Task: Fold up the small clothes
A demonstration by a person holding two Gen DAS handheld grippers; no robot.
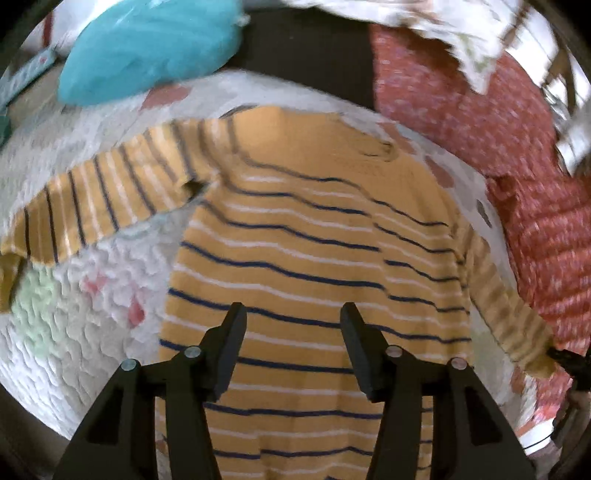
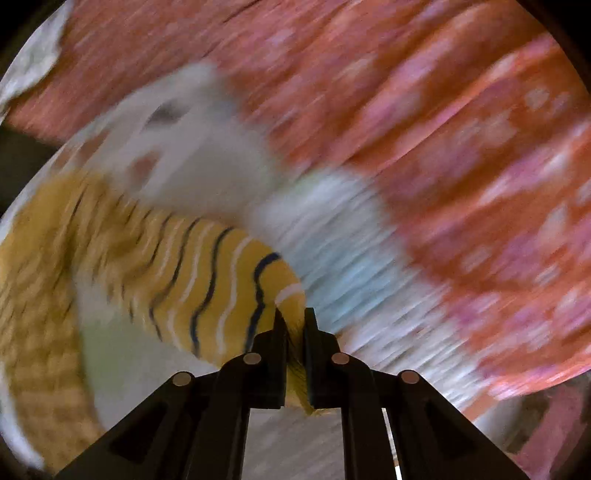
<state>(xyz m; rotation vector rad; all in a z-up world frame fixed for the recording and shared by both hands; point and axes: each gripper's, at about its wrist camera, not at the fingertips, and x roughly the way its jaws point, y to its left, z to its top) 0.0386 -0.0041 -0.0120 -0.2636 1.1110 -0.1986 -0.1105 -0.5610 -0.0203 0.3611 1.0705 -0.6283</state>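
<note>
The left gripper [image 1: 293, 314] hovers over the lower body of the striped sweater [image 1: 306, 258] with its 2 fingers spread wide and nothing between them, while the right gripper [image 2: 293, 319] has its fingers pinched nearly together on the cuff end of the sweater's sleeve [image 2: 207, 280] — yellow fabric shows squeezed in the narrow gap. Close along the sweater's right side lies a red speckled garment [image 1: 517, 166], crowding that sleeve, and in the right wrist view the same red fabric [image 2: 443, 147] fills most of the background, heavily blurred. A teal garment [image 1: 147, 40] sits beyond the left shoulder, apart from the sweater, and a pale crumpled cloth [image 1: 461, 33] lies at the top right. The sweater lies spread flat, neck away from the left camera and hem toward it, so its long axis runs straight ahead; the other sleeve [image 1: 99, 199] stretches out sideways to the left. Underneath is a white quilted bedspread [image 1: 81, 325] with faint pastel patches — a dark strip shows past its far edge.
</note>
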